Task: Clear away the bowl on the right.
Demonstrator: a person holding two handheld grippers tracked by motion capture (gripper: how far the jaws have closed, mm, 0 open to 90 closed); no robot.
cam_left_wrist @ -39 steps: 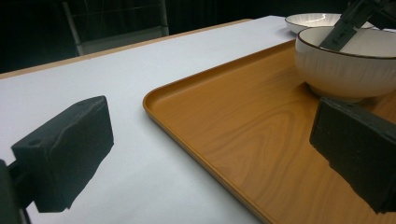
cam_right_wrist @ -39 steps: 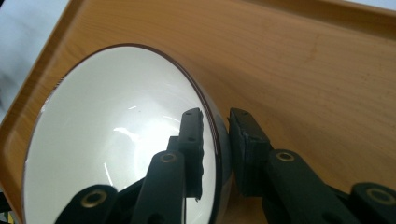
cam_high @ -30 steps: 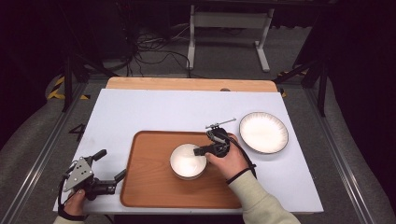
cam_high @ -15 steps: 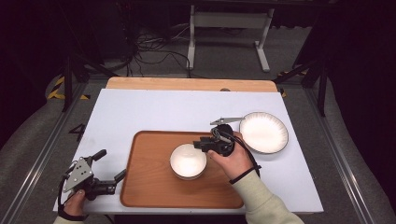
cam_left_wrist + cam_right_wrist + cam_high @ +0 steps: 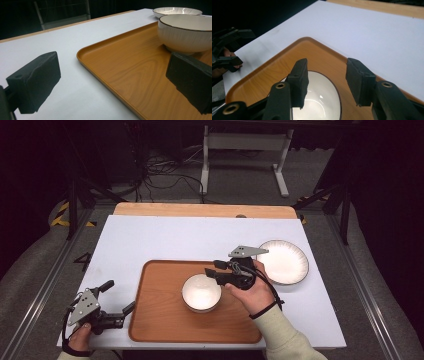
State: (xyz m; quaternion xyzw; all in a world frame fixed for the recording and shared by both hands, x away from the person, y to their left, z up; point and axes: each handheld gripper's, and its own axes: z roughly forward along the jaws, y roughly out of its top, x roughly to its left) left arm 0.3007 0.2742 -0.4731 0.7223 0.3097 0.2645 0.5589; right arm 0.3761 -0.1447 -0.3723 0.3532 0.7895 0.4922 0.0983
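**A:** A white bowl [image 5: 201, 292] sits upright near the middle of the wooden tray [image 5: 155, 320] on the white desk [image 5: 165, 240]. Is that part of the job done?

**B:** It looks so. The right tool [image 5: 214, 268] hovers just above and beside the bowl's far rim, nothing between its jaws. They have just been opening, and in the right gripper view they stand apart over the bowl [image 5: 317, 100] with a clear gap on both sides. By my reading the bowl has been set down and let go.

**A:** And the left tool [image 5: 120, 296]?

**B:** Low at the tray's near left corner, jaws wide apart and empty. In the left gripper view one pad is over the desk [image 5: 50, 40] and the other over the tray [image 5: 120, 75], with the edge of the tray running between them. Whether either pad rests on the surface I cannot tell.

**A:** What is left, then?

**B:** A white plate [image 5: 285, 261] lies flat on the desk just off the tray's far right corner, beside the right hand [image 5: 252, 292]. If the aim is to load the tray, that plate is the remaining piece; the tray has free room in front of and to the left of the bowl. I would put the work at roughly its midpoint, though that is a judgement.
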